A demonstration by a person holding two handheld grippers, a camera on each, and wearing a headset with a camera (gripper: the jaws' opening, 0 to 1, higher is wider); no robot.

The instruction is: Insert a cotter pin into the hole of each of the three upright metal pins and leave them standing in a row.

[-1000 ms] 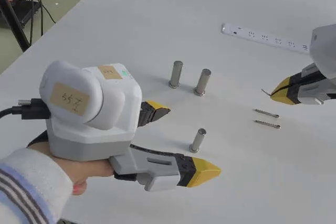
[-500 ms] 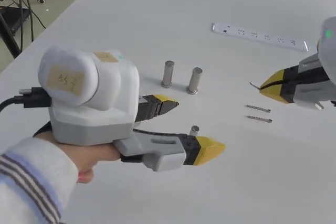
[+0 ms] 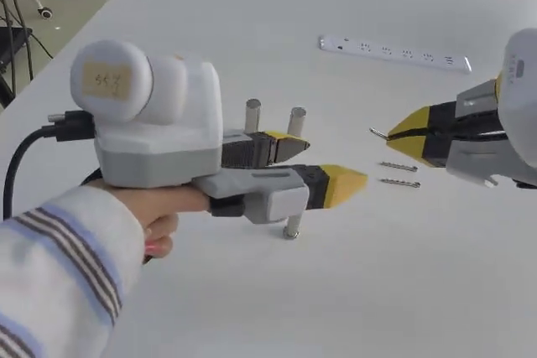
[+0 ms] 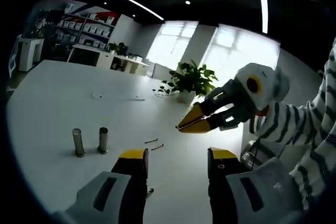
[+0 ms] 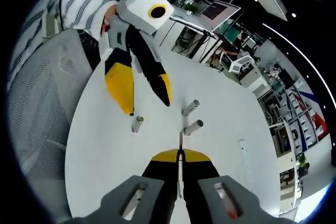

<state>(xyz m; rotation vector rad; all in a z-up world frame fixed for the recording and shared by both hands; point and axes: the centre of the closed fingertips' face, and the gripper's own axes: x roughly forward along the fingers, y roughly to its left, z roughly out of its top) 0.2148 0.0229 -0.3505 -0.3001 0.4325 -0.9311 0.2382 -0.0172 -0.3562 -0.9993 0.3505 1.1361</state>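
Three short metal pins stand on the white table. Two stand side by side at the back (image 3: 252,115) (image 3: 296,121), also seen as two pins (image 4: 78,141) (image 4: 103,139). The third pin (image 3: 292,228) (image 5: 137,124) stands nearer, just under the lower jaw of my left gripper (image 3: 323,165) (image 4: 178,157), which is open and holds nothing. My right gripper (image 3: 415,133) (image 5: 179,156) hovers at the right, shut on a cotter pin (image 5: 180,142) whose end (image 3: 377,132) sticks out towards the left gripper. Two more cotter pins (image 3: 398,167) (image 3: 400,183) lie flat on the table below it.
A white power strip (image 3: 394,54) lies at the far side of the table. A mesh chair back (image 5: 37,103) stands by the table's near edge. A potted plant (image 4: 191,80) sits beyond the far end.
My left gripper has moved right and forward, so its lower jaw now covers the near pin's top. My right gripper with the cotter pin has drifted left towards it.
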